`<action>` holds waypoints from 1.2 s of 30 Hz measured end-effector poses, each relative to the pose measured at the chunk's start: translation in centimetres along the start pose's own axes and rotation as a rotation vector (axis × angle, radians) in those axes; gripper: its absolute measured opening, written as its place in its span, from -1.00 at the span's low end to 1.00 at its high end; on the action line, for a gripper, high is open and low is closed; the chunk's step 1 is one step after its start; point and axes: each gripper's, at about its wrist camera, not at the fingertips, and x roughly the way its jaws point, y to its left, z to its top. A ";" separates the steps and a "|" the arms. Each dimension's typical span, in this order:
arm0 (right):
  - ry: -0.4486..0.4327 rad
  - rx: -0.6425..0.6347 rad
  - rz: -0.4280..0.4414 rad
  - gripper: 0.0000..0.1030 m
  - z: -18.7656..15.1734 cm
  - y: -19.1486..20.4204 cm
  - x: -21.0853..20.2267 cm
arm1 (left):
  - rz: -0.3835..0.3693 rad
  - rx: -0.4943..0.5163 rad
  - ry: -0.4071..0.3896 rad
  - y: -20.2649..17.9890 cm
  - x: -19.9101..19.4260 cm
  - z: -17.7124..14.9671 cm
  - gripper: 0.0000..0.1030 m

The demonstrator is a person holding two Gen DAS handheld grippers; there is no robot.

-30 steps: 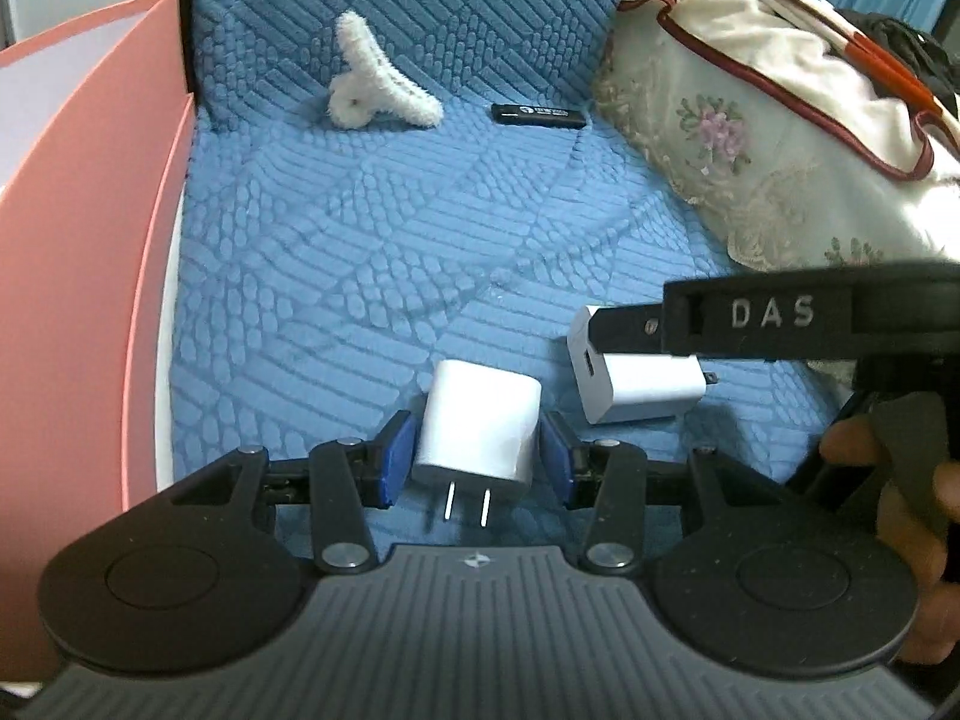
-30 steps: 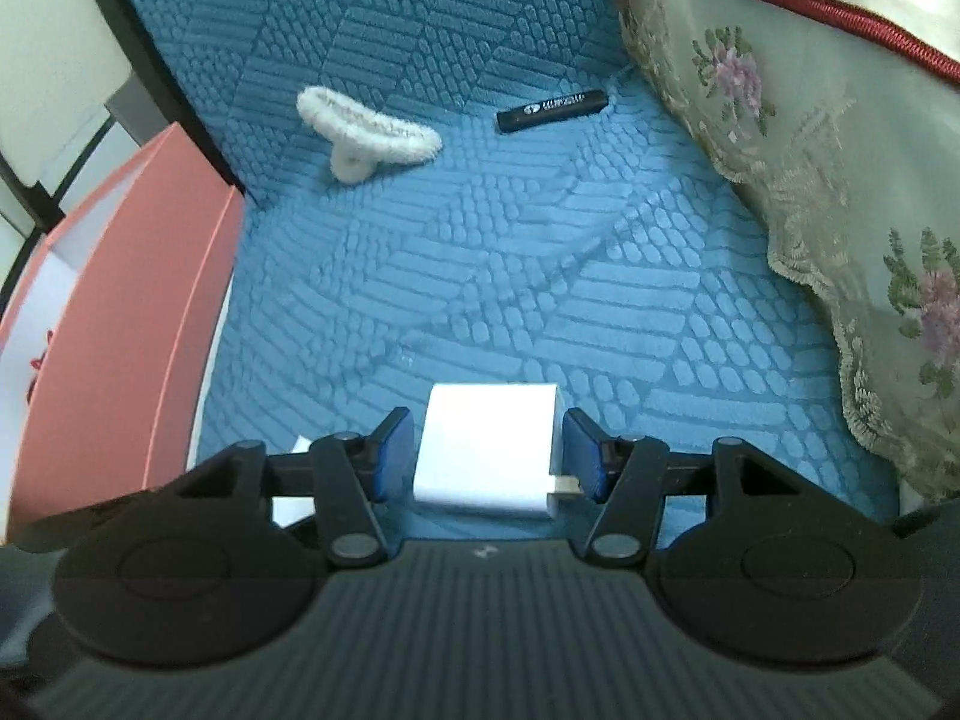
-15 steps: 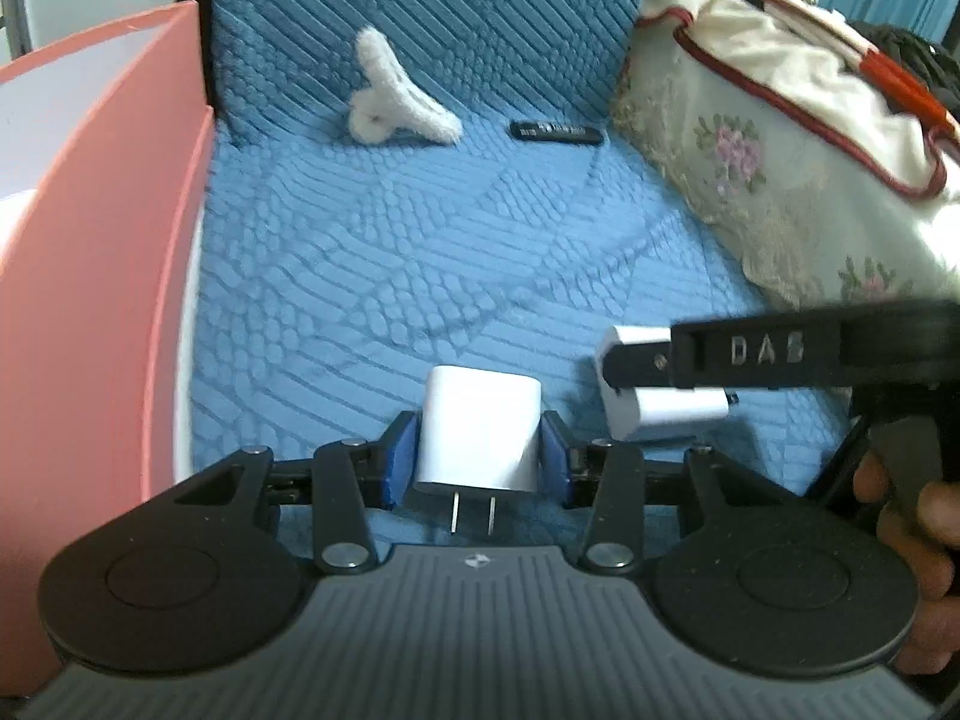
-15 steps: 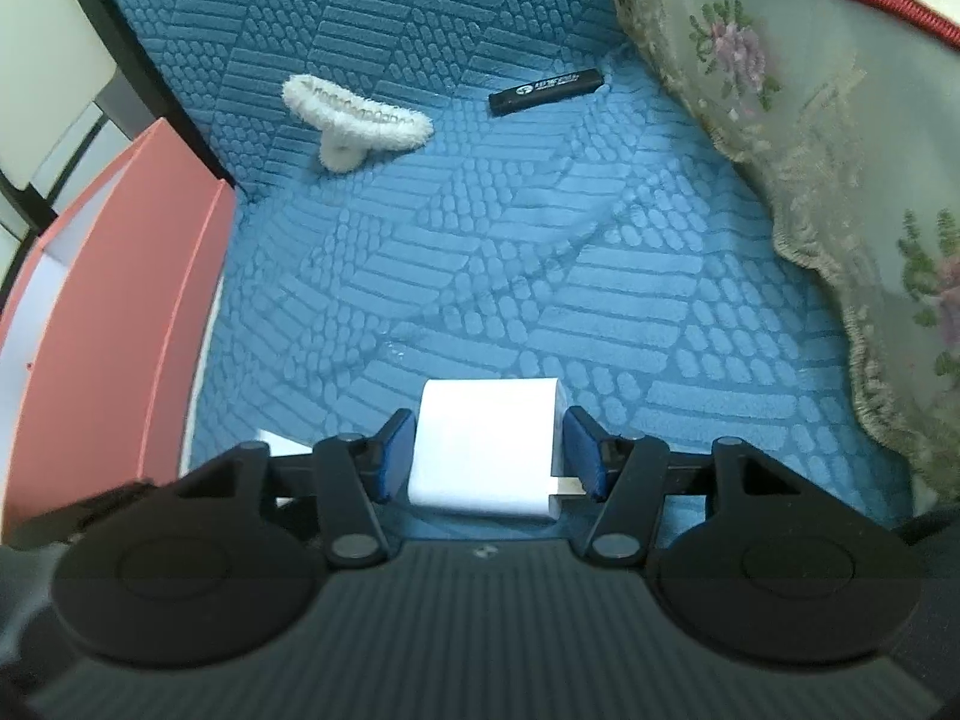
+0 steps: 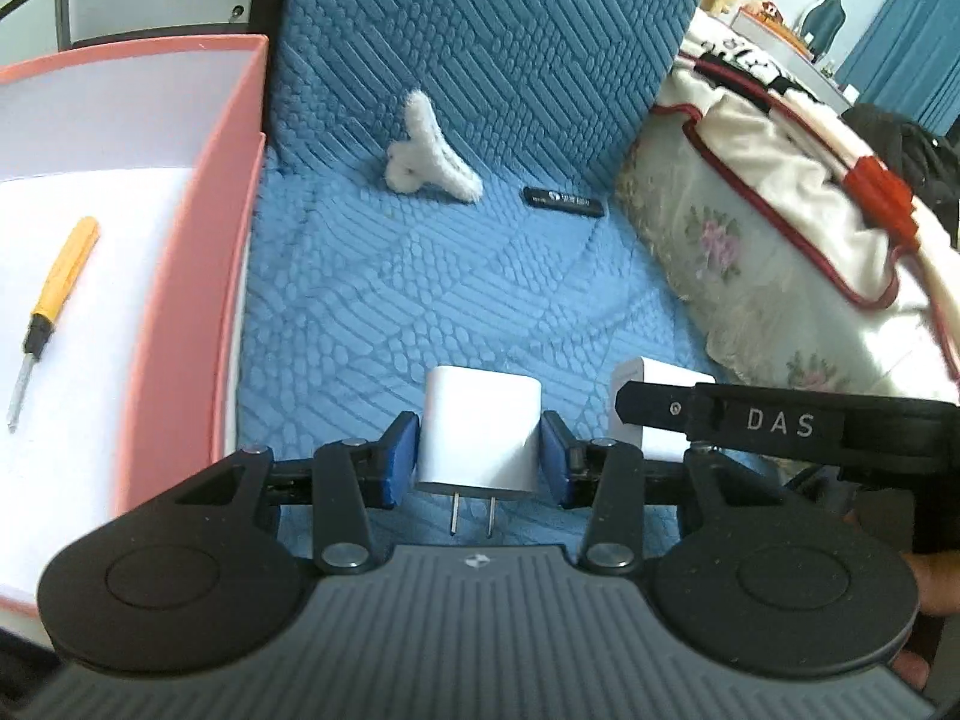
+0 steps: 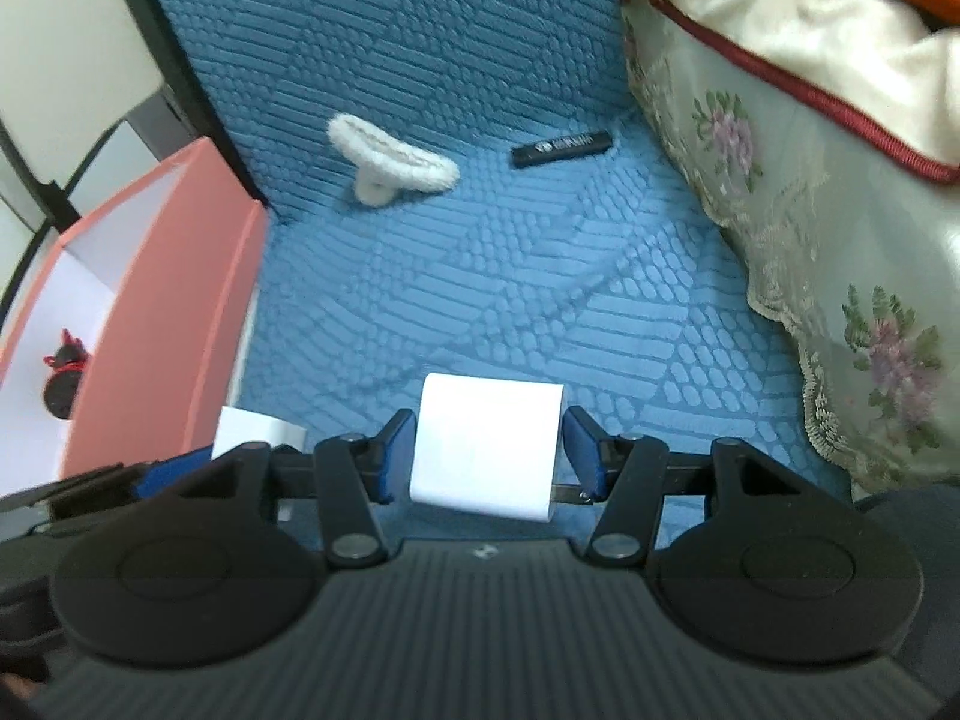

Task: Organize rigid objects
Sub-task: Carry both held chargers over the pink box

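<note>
the left gripper (image 5: pixel 479 456) squeezes a small white plug (image 5: pixel 478 441), its prongs pointing back at the camera. the right gripper (image 6: pixel 489 455) squeezes a white charger (image 6: pixel 487 445). both are held up over the blue cover (image 5: pixel 420 276). a pink box (image 5: pixel 198 276) stands to the left with a screwdriver (image 5: pixel 51 306) in it. a fluffy clip (image 5: pixel 429 153) and a black stick (image 5: pixel 562 201) lie far back.

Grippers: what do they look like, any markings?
Both alike: left gripper and right gripper have blue finger pads on black linkage arms with silver pivot screws, two round black discs and a ribbed grey body with a small logo. The right's side reads "DAS".
</note>
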 end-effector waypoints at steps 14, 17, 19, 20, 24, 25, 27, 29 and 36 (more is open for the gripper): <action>-0.075 -0.066 0.063 0.10 5.0 8.5 -5.9 | 0.052 -0.026 -0.109 4.1 -9.1 5.6 -0.05; -0.097 -0.076 0.087 0.10 6.2 10.5 -7.1 | 0.056 -0.029 -0.130 5.3 -11.2 7.0 -0.04; -0.111 -0.088 0.101 0.10 7.0 12.2 -7.7 | 0.067 -0.033 -0.145 6.3 -12.6 7.9 -0.04; -0.115 -0.096 0.110 0.10 7.3 13.0 -8.0 | 0.072 -0.037 -0.152 6.9 -13.4 8.3 -0.04; -0.121 -0.138 0.149 0.10 8.1 16.3 -8.6 | 0.094 -0.055 -0.176 9.3 -15.7 9.3 -0.04; -0.121 -0.148 0.163 0.10 8.2 17.1 -8.5 | 0.099 -0.061 -0.179 9.9 -16.1 9.5 -0.04; -0.113 -0.167 0.185 0.10 8.1 18.6 -8.3 | 0.111 -0.071 -0.179 11.4 -16.8 9.7 -0.04; -0.096 -0.191 0.205 0.10 7.7 20.2 -7.8 | 0.123 -0.084 -0.175 12.9 -17.1 9.7 -0.04; -0.020 -0.270 0.235 0.10 5.6 24.6 -4.7 | 0.168 -0.150 -0.126 18.1 -16.5 8.2 -0.04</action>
